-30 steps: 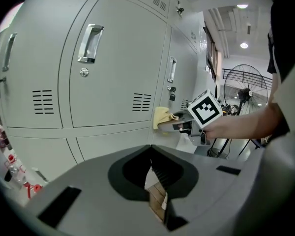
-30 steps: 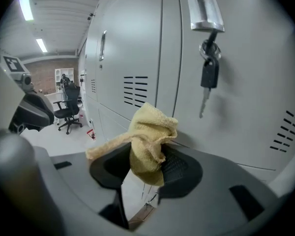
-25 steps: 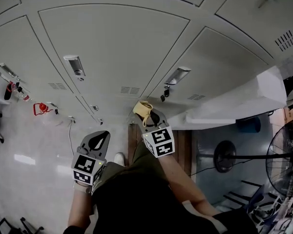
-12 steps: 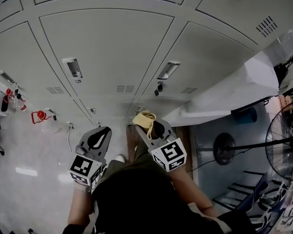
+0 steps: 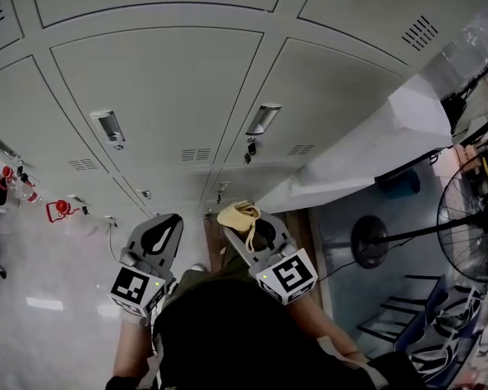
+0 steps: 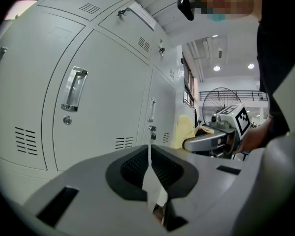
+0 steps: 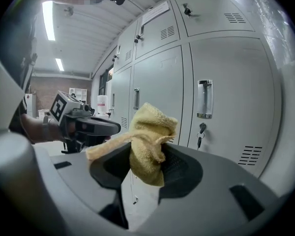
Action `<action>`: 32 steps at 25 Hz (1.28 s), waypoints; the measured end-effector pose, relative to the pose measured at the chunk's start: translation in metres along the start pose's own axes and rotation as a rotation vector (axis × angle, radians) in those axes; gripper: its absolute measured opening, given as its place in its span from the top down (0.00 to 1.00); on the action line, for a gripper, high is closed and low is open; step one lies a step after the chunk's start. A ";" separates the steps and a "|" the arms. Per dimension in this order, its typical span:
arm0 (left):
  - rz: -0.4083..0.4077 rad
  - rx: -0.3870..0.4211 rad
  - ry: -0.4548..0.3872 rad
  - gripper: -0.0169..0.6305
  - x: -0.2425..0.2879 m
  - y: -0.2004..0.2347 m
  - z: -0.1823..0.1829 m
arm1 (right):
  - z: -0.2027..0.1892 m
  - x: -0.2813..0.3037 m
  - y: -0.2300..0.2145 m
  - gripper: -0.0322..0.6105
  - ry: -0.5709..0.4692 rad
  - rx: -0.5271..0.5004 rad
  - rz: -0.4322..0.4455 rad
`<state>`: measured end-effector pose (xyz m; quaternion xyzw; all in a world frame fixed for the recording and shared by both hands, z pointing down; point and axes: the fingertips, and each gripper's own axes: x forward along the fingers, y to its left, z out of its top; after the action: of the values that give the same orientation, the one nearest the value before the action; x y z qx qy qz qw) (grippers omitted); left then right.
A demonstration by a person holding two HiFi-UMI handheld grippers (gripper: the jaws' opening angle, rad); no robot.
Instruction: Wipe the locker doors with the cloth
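Head view: high, steeply down, lockers (image 5: 163, 80) at 12 o'clock, near. Left gripper view: low, close along lockers, right gripper (image 6: 189, 142) at 3 o'clock. Right gripper view mirrors it, left gripper (image 7: 115, 127) at 9 o'clock. All probably share the keyed door (image 5: 333, 96).

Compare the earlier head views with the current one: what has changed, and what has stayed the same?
The right tongs, shut on the yellow cloth, drew back slightly from the locker doors toward the person. Nothing was grasped or released. The left tongs stayed shut and empty, roughly in place.
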<state>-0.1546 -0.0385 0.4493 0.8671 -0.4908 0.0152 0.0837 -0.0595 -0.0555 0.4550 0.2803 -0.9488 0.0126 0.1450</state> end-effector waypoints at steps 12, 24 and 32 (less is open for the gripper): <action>-0.035 0.032 0.020 0.96 0.010 -0.013 -0.006 | -0.006 -0.010 -0.004 0.68 -0.009 -0.001 -0.031; -0.041 0.030 0.033 0.96 0.016 -0.025 -0.010 | -0.015 -0.017 -0.006 0.68 -0.003 0.019 -0.043; -0.045 0.054 0.034 0.96 0.021 -0.027 -0.017 | -0.025 -0.022 -0.011 0.68 0.015 0.036 -0.053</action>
<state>-0.1198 -0.0395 0.4648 0.8795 -0.4692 0.0411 0.0689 -0.0289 -0.0504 0.4718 0.3077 -0.9396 0.0280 0.1472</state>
